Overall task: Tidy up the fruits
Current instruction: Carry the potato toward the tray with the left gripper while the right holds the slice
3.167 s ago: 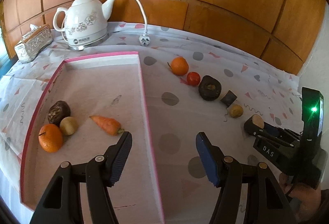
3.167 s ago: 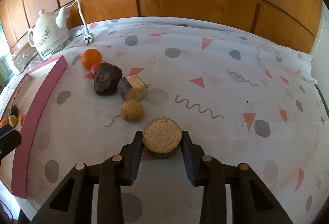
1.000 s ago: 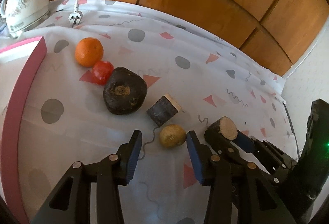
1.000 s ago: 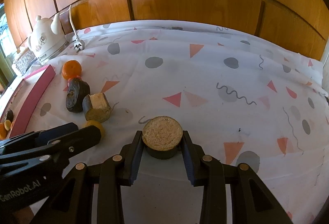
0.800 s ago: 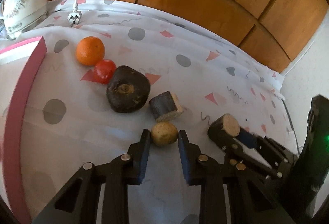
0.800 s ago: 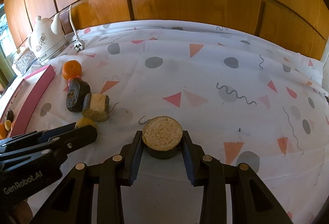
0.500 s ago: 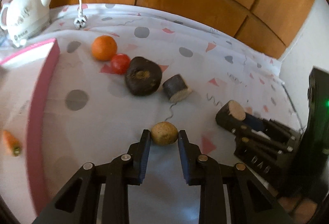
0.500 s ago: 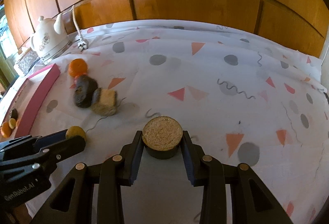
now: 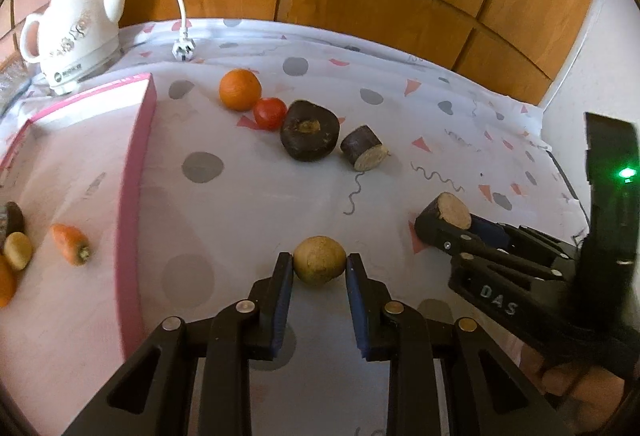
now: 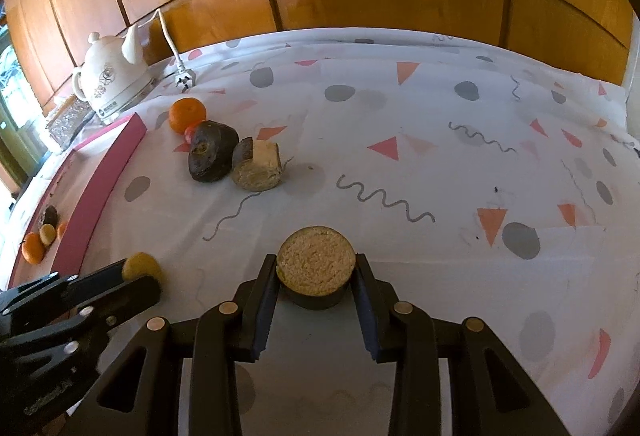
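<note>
Over on the far left sits the pink-rimmed tray (image 9: 134, 172), and inside it we already have a carrot (image 9: 70, 249), a small tan fruit (image 9: 17, 256), a dark lump and part of an orange at the edge. Behind the tray stands the white kettle (image 9: 74, 40) with its cord trailing across the spotted cloth on the desk (image 9: 400, 108). Moving right, a loose row waits on the cloth: an orange (image 9: 240, 89), a red tomato (image 9: 270, 113) touching it, a big dark root (image 9: 309, 135) and a cut dark chunk (image 9: 364, 153). Now to us: our left gripper (image 9: 319, 270) has its fingers clamped on a small round tan fruit (image 9: 319, 265), both pads pressing its sides, in front of the loose row and to the right of the tray wall. Further right, our right gripper (image 10: 316, 276) has its fingers clamped on a round dark-skinned slice (image 10: 316, 268) with its pale cut face up, held above open cloth, well apart from the tray. So we read this as the carry step, both hands loaded. Next, we judge, the left load needs to clear the pink rim and come down on bare tray floor beside the carrot, while the right hand hangs back so the two grippers don't collide over the tray.
</note>
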`<state>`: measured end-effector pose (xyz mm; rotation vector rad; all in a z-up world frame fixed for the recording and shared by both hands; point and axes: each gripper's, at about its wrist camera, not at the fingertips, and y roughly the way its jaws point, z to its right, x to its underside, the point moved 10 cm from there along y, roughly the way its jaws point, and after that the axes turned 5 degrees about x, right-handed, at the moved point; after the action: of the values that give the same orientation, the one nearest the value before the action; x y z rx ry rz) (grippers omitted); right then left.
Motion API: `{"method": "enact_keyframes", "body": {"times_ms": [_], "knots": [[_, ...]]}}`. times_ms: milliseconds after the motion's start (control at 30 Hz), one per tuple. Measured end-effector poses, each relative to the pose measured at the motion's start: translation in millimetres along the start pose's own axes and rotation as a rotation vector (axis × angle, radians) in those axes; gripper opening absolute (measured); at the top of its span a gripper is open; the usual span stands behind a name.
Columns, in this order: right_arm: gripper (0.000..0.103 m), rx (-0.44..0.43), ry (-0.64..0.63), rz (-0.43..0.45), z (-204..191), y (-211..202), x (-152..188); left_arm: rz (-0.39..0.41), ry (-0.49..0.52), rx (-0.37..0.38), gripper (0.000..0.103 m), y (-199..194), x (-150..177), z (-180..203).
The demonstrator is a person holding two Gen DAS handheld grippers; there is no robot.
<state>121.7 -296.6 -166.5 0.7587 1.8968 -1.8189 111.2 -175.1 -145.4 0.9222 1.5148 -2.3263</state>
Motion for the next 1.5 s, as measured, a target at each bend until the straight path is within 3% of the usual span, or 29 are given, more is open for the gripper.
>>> {"method": "enact_keyframes", "body": {"times_ms": [267,500,1000,1500], "knots": [[0.036,0.055,-0.043,-0.005,-5.2,-4.1,5.0,0.054,-0.01,-0.022,0.027,-26.1,-7.0,-11.8],[0.036,0.044,-0.065,-0.012,-21.5,-10.4,10.1,0.1,-0.019,-0.041,0.027,-48.6,-13.4,-22.5],[0.036,-0.084,-0.14,0.029,-87.8,-37.4,0.8,0.159,-0.09,-0.095,0.027,-81.5,-21.6,-71.3],[0.036,-0.287,-0.29,0.07,-187.8,-69.7,-10.7,0.222,-0.27,-0.17,0.027,-115.2,-38.8,-171.8]]}}
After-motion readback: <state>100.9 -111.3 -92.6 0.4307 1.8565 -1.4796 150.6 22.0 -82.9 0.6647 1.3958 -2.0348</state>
